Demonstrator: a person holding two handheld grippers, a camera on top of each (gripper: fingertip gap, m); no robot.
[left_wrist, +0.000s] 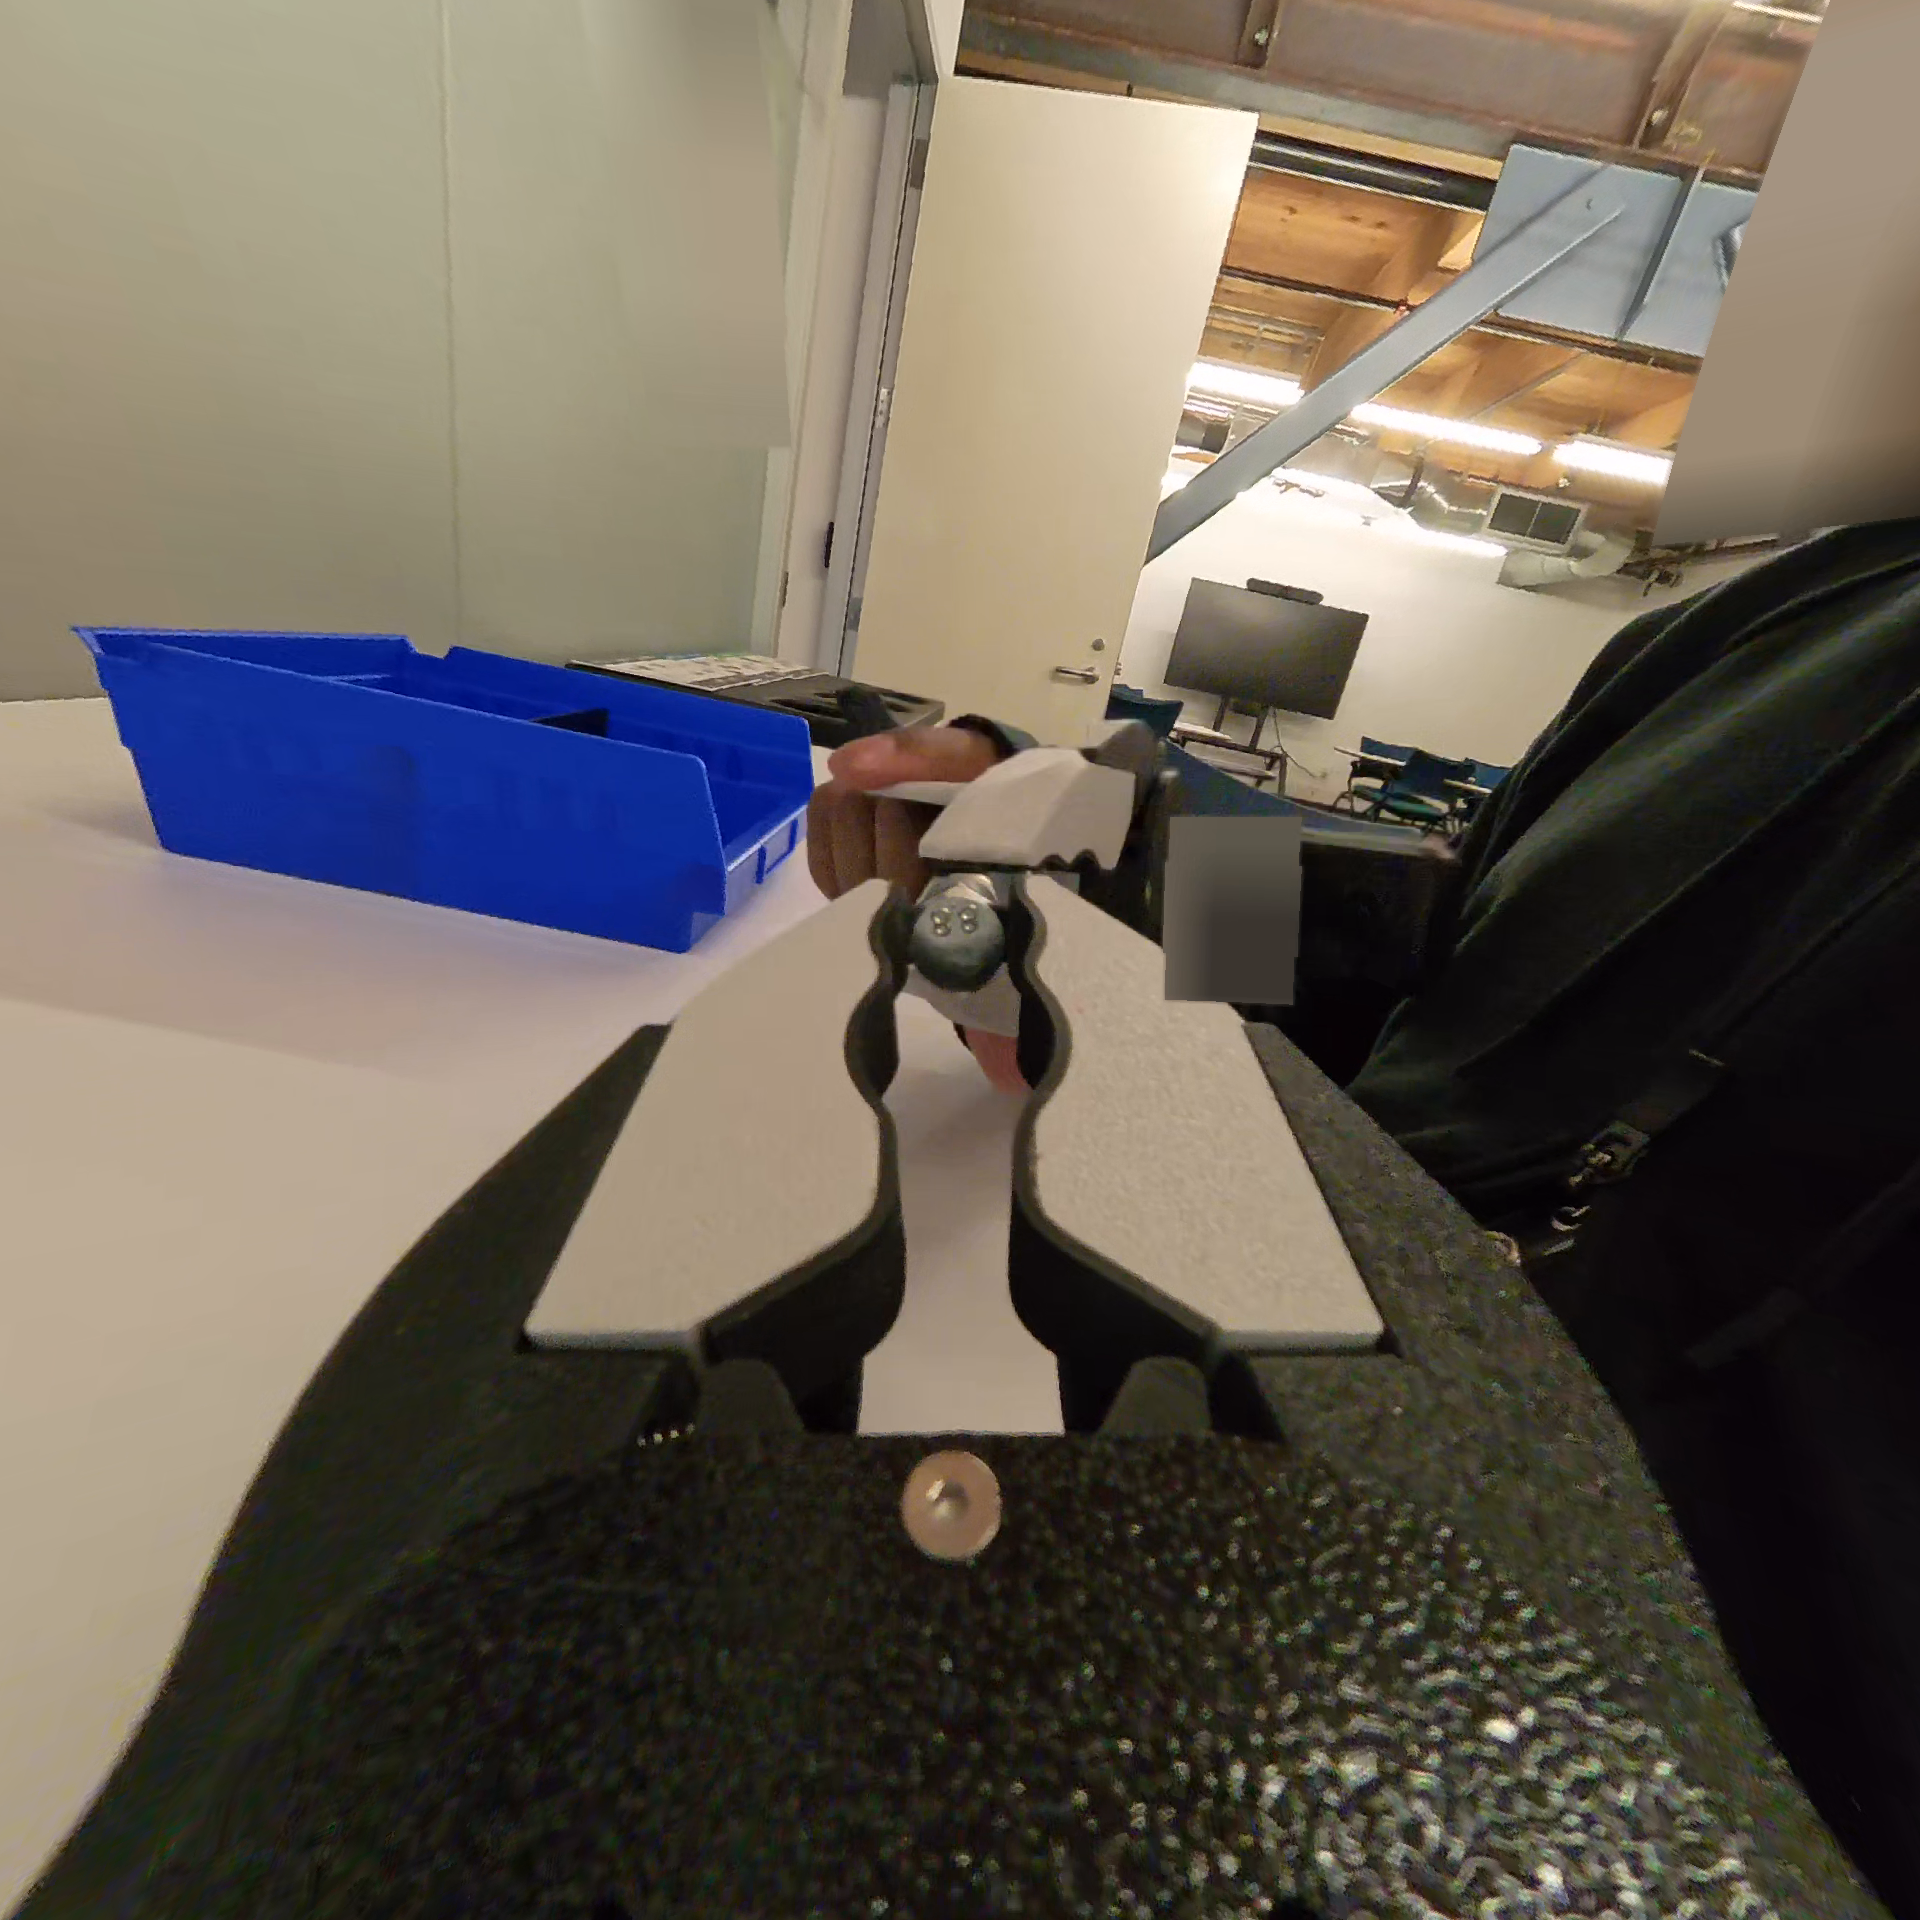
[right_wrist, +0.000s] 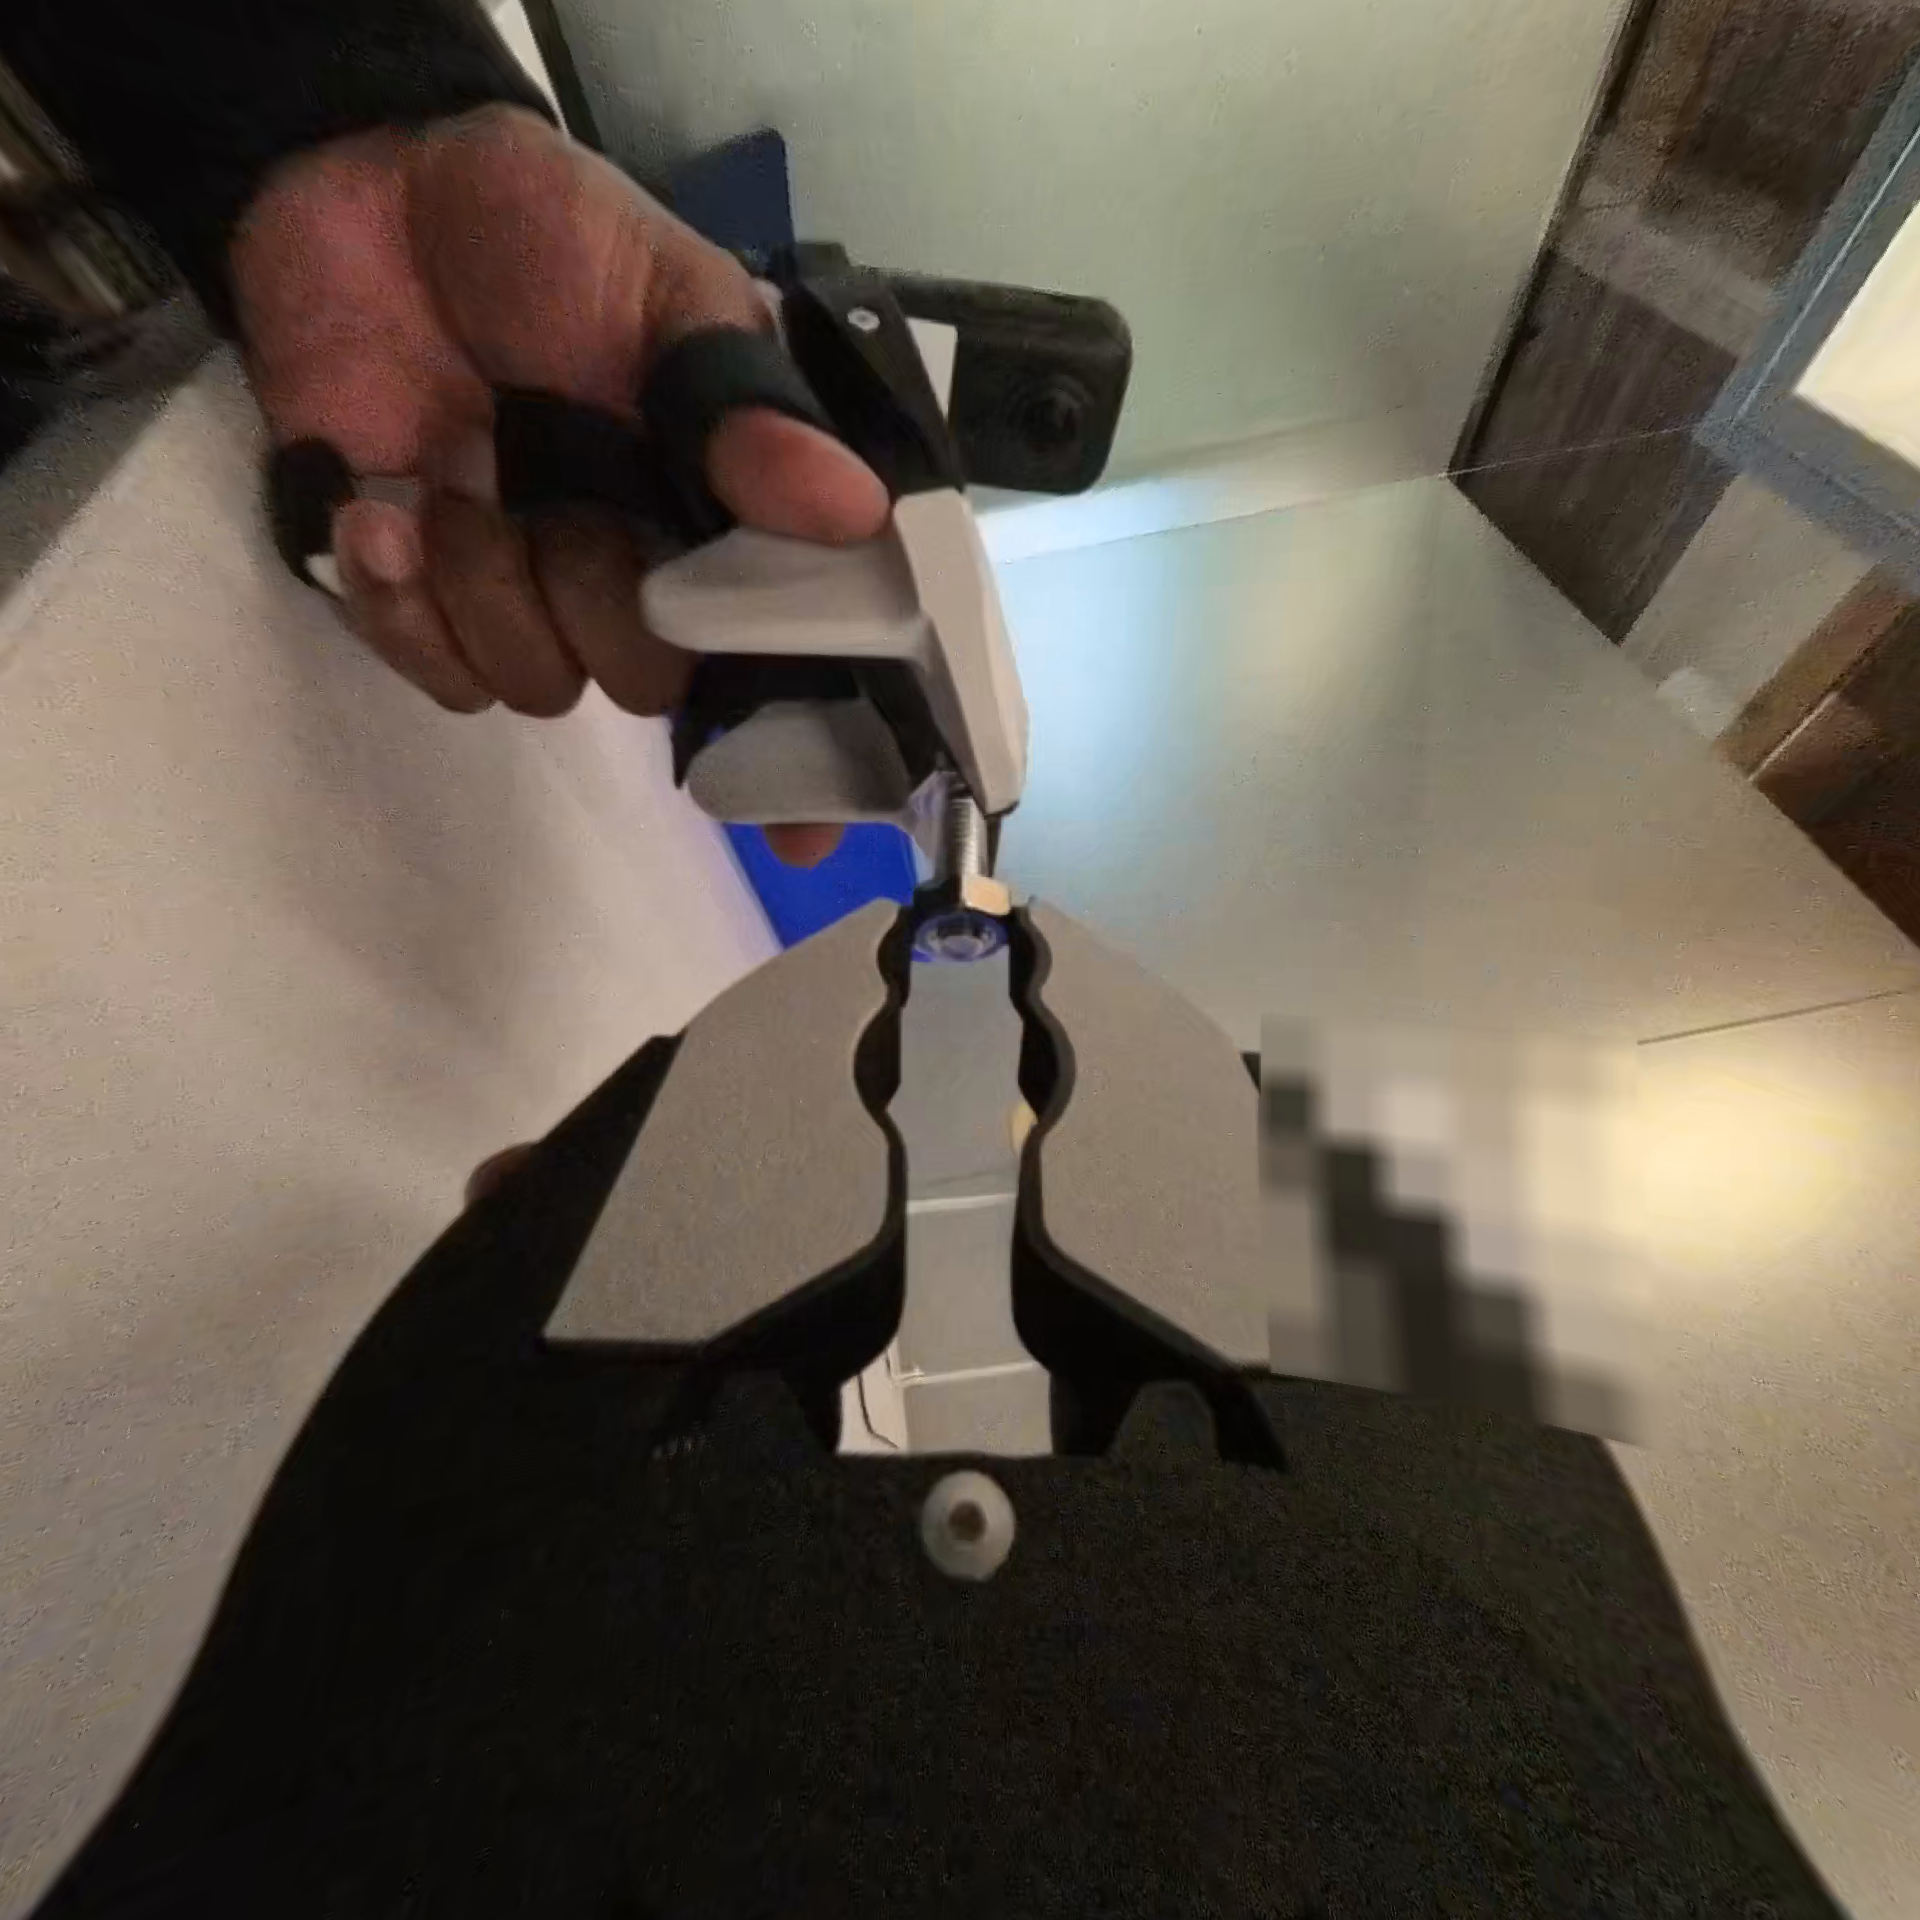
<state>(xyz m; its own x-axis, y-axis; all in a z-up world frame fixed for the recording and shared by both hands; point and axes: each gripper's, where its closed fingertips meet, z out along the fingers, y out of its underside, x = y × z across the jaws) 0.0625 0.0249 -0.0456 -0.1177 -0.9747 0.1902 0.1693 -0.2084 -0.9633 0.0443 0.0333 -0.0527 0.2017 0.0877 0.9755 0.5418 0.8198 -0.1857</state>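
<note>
- Left tongs (left_wrist: 954, 940) pinching round grey metal bolt head (left_wrist: 954, 943), both pads pressed on it, above white table (left_wrist: 312, 1091).
- Right tongs (right_wrist: 961, 940) clamped on hexagonal metal nut (right_wrist: 982, 894) at end of threaded steel bolt shank (right_wrist: 964, 836); the two tongs meet tip to tip.
- Hand (right_wrist: 499, 416) gripping left tool, thumb on top.
- Blue plastic open-front bin (left_wrist: 436, 769) on table, left of tongs, apart.
- Person in dark jacket (left_wrist: 1714, 935) at right.
</note>
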